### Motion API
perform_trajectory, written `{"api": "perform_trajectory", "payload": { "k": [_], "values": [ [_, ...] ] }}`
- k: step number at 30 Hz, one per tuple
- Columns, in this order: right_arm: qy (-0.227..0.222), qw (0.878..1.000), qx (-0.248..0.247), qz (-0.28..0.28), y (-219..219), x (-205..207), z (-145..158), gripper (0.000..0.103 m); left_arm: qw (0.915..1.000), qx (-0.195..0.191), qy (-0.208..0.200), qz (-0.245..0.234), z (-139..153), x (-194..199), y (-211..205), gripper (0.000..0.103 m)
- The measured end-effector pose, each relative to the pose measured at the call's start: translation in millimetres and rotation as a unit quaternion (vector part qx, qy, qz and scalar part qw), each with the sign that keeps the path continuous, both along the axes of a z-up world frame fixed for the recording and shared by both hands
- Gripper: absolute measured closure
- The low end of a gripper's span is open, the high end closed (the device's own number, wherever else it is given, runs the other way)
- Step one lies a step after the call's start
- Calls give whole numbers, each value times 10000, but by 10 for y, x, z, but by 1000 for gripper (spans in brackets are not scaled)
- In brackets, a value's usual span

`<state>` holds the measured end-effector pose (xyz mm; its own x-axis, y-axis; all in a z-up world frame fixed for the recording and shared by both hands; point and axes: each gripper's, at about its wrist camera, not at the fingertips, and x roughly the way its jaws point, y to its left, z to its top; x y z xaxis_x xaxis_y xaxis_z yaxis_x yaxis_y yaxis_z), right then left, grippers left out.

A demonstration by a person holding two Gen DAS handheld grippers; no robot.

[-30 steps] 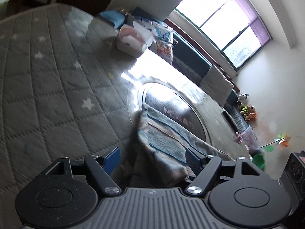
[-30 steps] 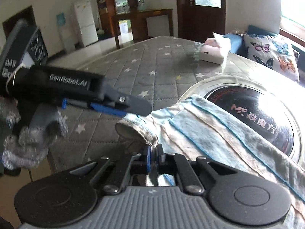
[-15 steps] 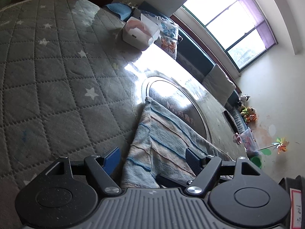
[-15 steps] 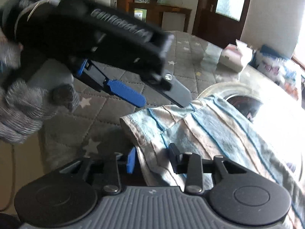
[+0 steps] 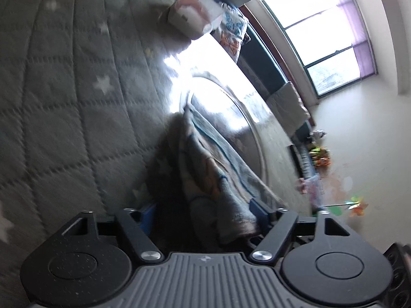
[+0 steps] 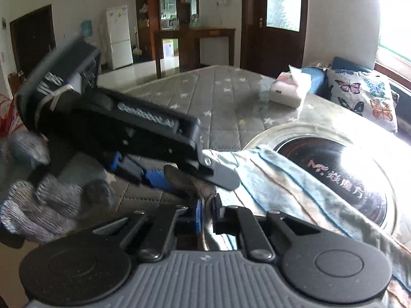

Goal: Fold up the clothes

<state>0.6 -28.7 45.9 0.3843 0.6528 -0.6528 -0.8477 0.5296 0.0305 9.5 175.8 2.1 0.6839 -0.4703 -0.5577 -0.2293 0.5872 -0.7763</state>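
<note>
Striped cloth [image 6: 280, 179], pale blue and cream, is pinched at a bunched corner by the right gripper [image 6: 206, 211], whose fingers are pressed nearly together on the fabric; the rest of the garment is seen trailing away to the right across the grey quilted star-patterned cover [image 6: 218, 89] and over the rim of a dark glossy round plate [image 6: 334, 169] set into the surface. Just beyond that grip the left gripper [image 6: 164, 177], held in a gloved hand [image 6: 38, 200], is seen reaching in with one blue finger pad beside the same corner; in the left wrist view its fingers [image 5: 147, 215] are spread wide, with a raised ridge of the cloth [image 5: 213, 177] lying between them but not clamped, though the frame is blurred. The step in hand is judged to be the gathering of one edge for a fold, with only one corner secured; the next move is judged to call for the left fingers to be closed on the adjacent edge, so that both corners can be lifted together and carried over evenly. Further off, a tissue box [image 6: 287, 92] and a butterfly cushion [image 6: 359, 97] are seen, well apart from the cloth.
</note>
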Motion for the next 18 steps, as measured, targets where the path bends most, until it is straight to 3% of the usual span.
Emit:
{"api": "perform_trajectory", "payload": {
  "k": [1, 3, 5, 10, 18],
  "values": [
    [27, 10000, 15, -37, -47, 4, 8, 96, 9999, -109, 8, -20, -25, 16, -8, 44],
    [80, 9999, 46, -111, -140, 11, 25, 96, 9998, -214, 7, -45, -62, 40, -22, 69],
    [133, 9997, 77, -184, -233, 18, 42, 95, 9997, -232, -15, -59, -79, 50, -18, 81],
    [266, 9988, 154, -368, -467, 36, 84, 82, 9999, -114, -72, -55, -76, 25, 26, 87],
    [437, 9946, 105, -938, -801, 155, 14, 81, 9996, 60, -280, -85, 89, 3, -26, 88]
  ]
}}
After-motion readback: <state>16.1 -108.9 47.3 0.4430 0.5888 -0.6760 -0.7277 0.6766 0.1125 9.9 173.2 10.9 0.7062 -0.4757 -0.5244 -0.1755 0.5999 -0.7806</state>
